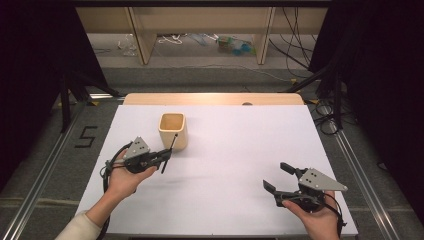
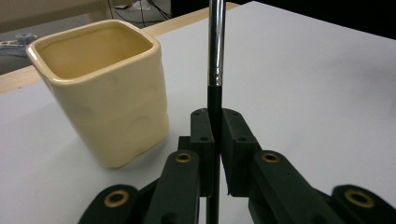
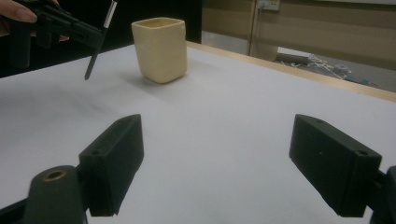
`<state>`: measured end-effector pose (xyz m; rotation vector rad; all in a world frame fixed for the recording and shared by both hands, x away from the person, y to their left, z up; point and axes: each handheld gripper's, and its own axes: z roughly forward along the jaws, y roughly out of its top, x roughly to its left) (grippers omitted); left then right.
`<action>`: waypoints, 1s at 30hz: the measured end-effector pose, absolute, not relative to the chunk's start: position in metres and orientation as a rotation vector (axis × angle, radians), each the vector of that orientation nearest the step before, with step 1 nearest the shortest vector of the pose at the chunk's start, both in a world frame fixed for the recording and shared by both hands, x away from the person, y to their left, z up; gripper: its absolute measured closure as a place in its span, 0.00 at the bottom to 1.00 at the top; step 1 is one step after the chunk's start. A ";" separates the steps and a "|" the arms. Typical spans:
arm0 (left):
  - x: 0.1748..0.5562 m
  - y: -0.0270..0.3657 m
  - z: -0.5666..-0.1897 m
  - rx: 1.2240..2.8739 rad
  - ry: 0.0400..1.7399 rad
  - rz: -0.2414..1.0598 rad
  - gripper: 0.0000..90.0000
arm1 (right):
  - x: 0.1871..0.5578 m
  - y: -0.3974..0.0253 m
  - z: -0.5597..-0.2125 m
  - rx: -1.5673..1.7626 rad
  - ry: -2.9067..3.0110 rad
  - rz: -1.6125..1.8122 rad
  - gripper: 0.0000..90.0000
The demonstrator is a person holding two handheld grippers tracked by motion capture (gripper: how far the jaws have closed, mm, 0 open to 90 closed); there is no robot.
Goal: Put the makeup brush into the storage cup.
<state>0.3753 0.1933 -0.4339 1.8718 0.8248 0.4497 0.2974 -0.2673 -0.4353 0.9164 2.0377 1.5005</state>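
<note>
A: Held item? 
B: Thin pen [image 2: 215, 56], black lower body, silver upper part, clamped between the jaws of the left gripper [image 1: 162, 156]. It stands off the table, tilted, just beside the cup.
A: Cup details?
B: Cream square ceramic cup [image 1: 173, 130], upright, open top, on the white table [image 1: 235, 150] toward the far left-centre. Pen isn't inside it; can't tell if it touches the wall.
A: Other hand?
B: Right gripper [image 1: 279, 177] near the front right edge, jaws wide apart, gripping nothing, well apart from the cup.
</note>
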 end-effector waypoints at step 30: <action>0.374 0.198 -0.426 1.748 0.816 0.513 0.93 | 0.297 -0.267 -0.435 0.915 2.040 1.500 0.21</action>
